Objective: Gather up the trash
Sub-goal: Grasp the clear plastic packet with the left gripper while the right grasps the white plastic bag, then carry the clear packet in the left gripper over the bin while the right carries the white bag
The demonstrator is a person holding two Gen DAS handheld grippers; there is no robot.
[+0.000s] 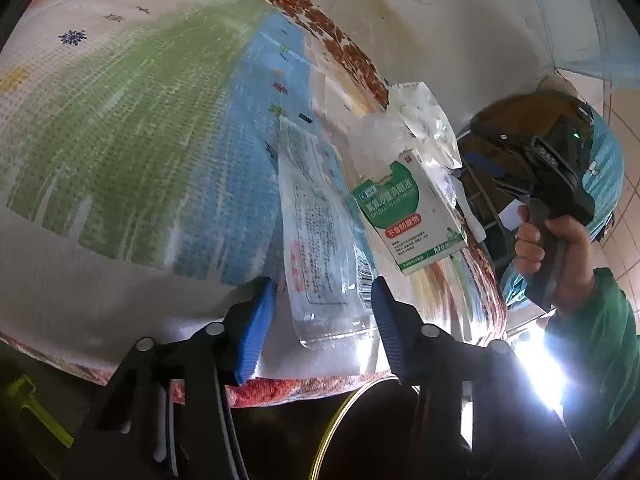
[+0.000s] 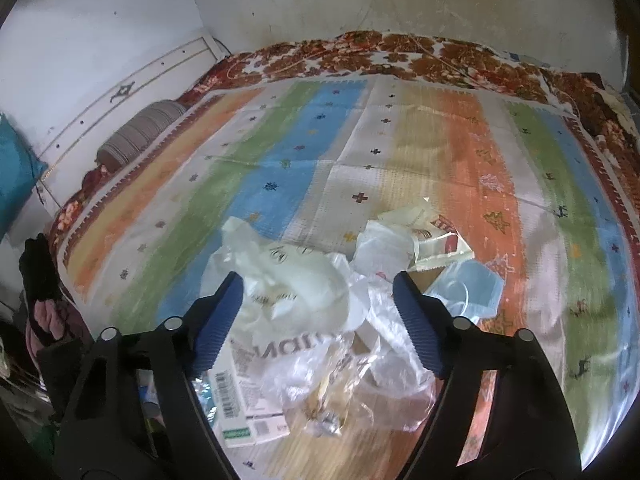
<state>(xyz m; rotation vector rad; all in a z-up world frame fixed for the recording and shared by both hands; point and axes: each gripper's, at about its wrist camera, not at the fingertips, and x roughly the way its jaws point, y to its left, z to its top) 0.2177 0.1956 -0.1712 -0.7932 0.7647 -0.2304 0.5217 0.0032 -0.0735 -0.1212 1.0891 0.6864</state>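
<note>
Trash pile sits on the mat [image 2: 400, 140] near its front edge. Tissue [image 2: 288, 276] at pile's left; paper wrapper [image 2: 436, 240] behind right; face mask [image 2: 472, 284] right, just beside it. Plastic bag [image 2: 360, 360] in front; small box [image 2: 248, 420] at front-left. Pillow [image 2: 140, 136] by far-left edge.

Striped mat [image 2: 400, 152] over floral blanket [image 2: 440, 56]; grey bolster [image 2: 140, 136].

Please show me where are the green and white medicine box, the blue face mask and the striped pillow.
medicine box [image 1: 412, 216]: left wrist view, on its printed green and white front.
face mask [image 2: 476, 284]: right wrist view, on its blue pleated middle.
pillow [image 2: 140, 136]: right wrist view, on its striped side.
</note>
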